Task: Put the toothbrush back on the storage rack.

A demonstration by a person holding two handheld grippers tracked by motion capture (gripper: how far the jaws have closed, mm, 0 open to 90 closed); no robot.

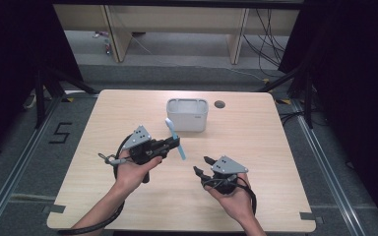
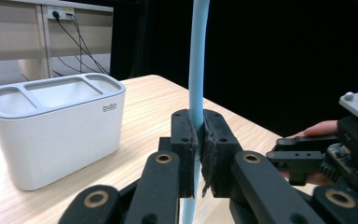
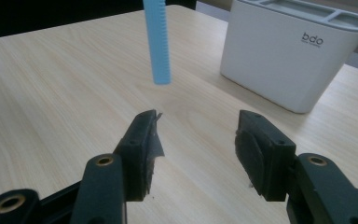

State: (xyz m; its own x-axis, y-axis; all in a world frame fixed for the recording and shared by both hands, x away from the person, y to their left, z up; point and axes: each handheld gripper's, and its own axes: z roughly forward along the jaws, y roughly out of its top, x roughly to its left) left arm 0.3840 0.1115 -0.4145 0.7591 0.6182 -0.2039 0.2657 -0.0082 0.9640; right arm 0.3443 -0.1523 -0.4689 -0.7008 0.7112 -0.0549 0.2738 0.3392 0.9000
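In the high view our left gripper (image 1: 176,142) clamps a blue comb (image 1: 175,139) near its middle above the counter (image 1: 128,108), just at 7 o'clock of the white holder (image 1: 187,114), its long axis running from 11 to 5 o'clock. Our left gripper view shows the comb upright between tight pads (image 2: 184,140), while our right gripper view shows its toothed edge and free lower end. Our right gripper (image 3: 193,140) gapes wide, holding nothing, the comb's end hanging beyond it at 12 o'clock.
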